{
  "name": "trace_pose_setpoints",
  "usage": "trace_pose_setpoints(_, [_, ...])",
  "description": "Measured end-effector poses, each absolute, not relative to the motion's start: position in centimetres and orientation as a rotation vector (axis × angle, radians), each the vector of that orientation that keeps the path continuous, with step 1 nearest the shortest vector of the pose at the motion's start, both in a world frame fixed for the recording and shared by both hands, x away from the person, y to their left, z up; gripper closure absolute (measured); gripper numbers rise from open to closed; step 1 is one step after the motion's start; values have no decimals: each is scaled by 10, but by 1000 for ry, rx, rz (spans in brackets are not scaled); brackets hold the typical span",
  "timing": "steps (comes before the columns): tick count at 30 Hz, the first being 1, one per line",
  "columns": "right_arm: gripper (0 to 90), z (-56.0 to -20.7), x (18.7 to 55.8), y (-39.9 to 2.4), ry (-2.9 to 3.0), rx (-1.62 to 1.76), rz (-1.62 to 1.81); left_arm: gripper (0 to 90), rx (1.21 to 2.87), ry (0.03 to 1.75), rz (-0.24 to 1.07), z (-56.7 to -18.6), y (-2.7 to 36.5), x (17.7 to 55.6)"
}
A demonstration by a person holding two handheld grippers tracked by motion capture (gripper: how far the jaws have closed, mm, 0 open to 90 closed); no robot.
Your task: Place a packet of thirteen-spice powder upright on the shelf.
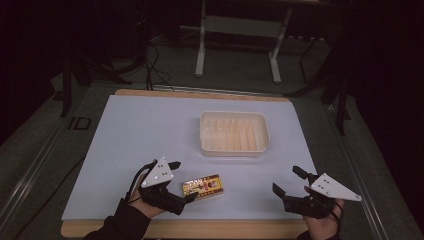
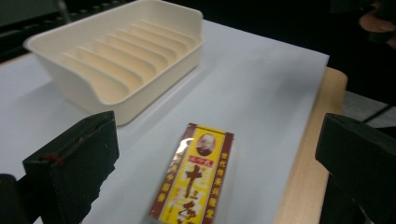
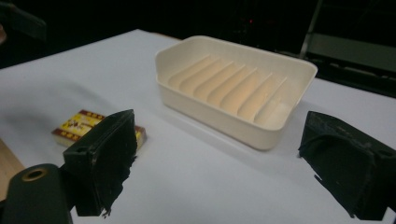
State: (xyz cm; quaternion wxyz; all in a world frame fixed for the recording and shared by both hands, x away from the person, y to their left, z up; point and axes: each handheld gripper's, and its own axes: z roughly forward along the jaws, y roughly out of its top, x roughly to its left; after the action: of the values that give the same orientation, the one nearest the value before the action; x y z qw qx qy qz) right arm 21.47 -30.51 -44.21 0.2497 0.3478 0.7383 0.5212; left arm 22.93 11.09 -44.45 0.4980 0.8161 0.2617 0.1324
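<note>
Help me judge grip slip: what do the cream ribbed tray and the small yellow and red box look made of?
The cream ribbed rectangular tray looks like moulded plastic: smooth matte walls, rounded corners, cast-in ribs. The small yellow and red printed box looks like printed card, probably under clear film, since its face shows a soft glare. Both seem fairly slick.

**Hands and grippers: posture entry**

Left gripper (image 1: 179, 181): I log the jaws spread wide, one tip forward, the other back toward the near table edge, nothing clamped between them. Grey three-cornered plate on top, tilted up. Left hand (image 1: 145, 202) grips the body from below; a dark sleeve (image 1: 122, 222) enters at the bottom edge.

Right gripper (image 1: 289, 180): jaws likewise parted wide, pointing forward and leftward, holding nothing. Grey plate angled to the right. Right hand (image 1: 322, 222) cradles it from beneath; the wrist seems bare, though the dim light leaves me unsure.

The two grippers sit well apart, both low over the near part of the table.
</note>
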Motion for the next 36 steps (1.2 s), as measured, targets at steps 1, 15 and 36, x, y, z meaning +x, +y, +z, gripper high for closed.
trace_pose_setpoints(1, [109,-441,214,-304,1996,939,1430,2,1981,635,319,-445,110,231])
trace_pose_setpoints(15, [109,-442,213,-300,2036,927,1443,2,2095,562,280,-449,83,246])
trace_pose_setpoints(36, [110,-444,216,-300,2067,946,1461,1,2382,581,189,-501,44,283])
